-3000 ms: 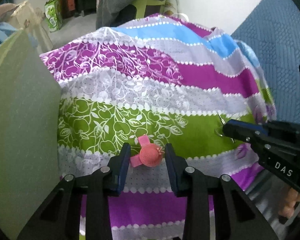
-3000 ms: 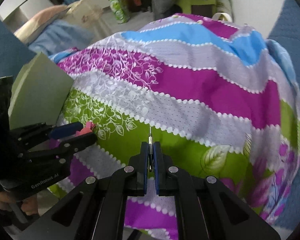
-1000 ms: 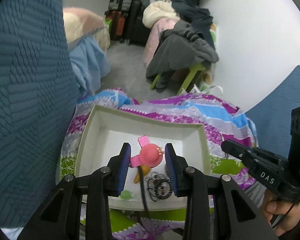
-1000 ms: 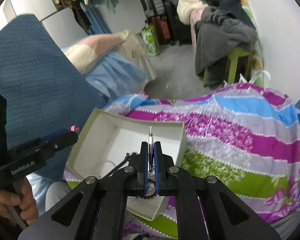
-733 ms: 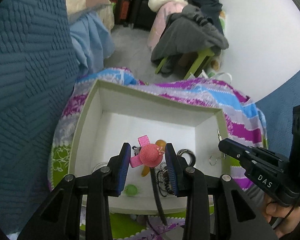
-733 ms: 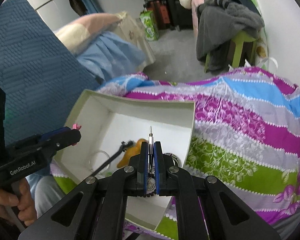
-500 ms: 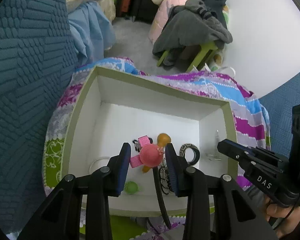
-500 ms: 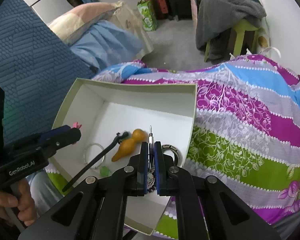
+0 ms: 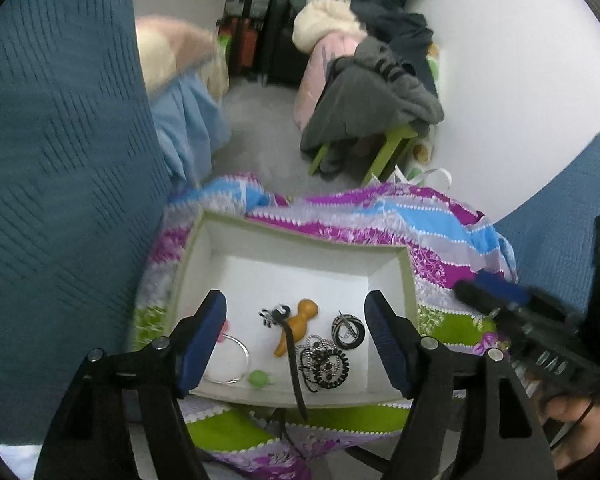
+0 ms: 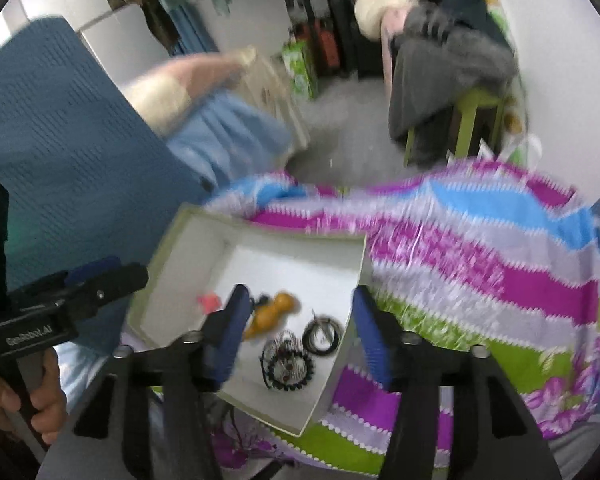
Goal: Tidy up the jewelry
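A white open box (image 9: 204,276) with a green rim sits on the striped cloth; it also shows in the right wrist view (image 10: 172,264). Inside lie an orange gourd-shaped piece (image 9: 296,330), a black-and-white ring (image 9: 348,330), a dark beaded bracelet (image 9: 324,364), a thin silver bangle (image 9: 230,360), a green bead (image 9: 259,378) and a black strap (image 9: 294,364). The pink hat clip (image 10: 209,303) lies in the box's left part, half hidden behind my left finger (image 9: 198,340). My left gripper (image 9: 296,340) is open and empty above the box. My right gripper (image 10: 300,332) is open and empty over the box's right side.
The striped purple, blue and green cloth (image 9: 380,216) covers the surface under the box. A blue quilted panel (image 9: 60,160) stands to the left. A green stool heaped with dark clothes (image 9: 380,92) and luggage stand on the floor beyond.
Both grippers opened. The pink hat clip dropped from my left gripper into the box. The thin metal piece left my right gripper. Both grippers rose away from the box.
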